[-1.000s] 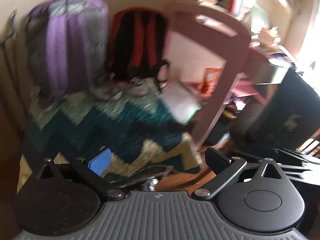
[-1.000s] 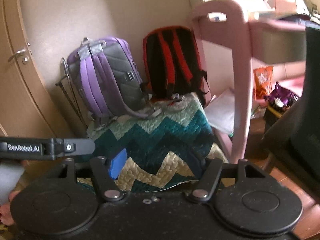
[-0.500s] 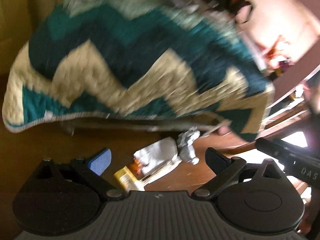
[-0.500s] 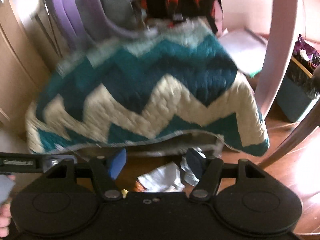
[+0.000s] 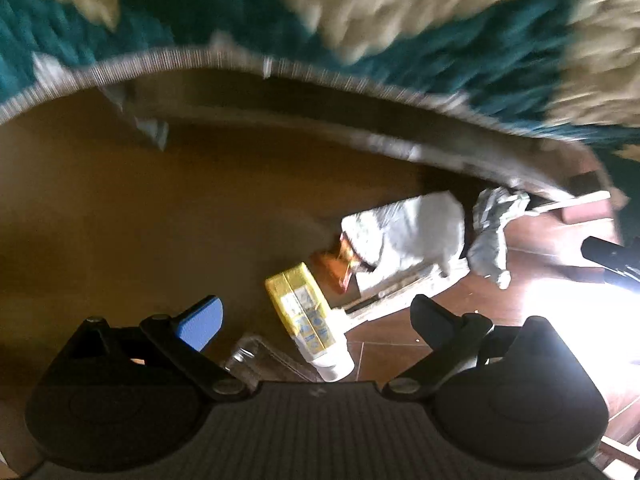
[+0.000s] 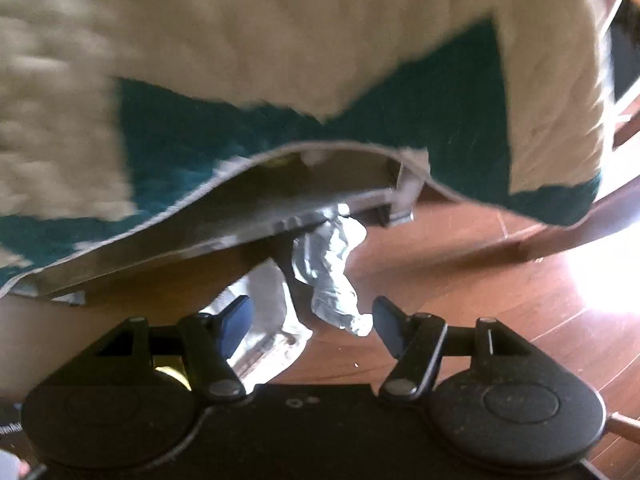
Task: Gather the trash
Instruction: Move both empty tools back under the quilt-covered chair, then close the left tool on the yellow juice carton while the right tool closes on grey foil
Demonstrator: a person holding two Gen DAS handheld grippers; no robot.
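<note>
Gone from both views: backpacks, wall and pink desk of a second ago. Filling the upper frame now, the teal and cream zigzag quilt (image 5: 400,20), hem hanging just above the wooden floor (image 5: 120,220). Dropped low and tipped downward, both grippers, so the pickup looks about to begin, nothing collected yet. Scattered on the floor by the hem: a silver foil wrapper (image 5: 404,236), a crumpled foil scrap (image 6: 332,276) beside it, a yellow carton (image 5: 300,312), an orange snack packet (image 5: 334,268), what looks like a clear plastic bottle (image 5: 256,360) nearest the camera. Left gripper (image 5: 316,318) spread wide and empty above the carton. Right gripper (image 6: 312,324) likewise wide and empty, the foil scrap showing between its fingers, not yet pinched.
</note>
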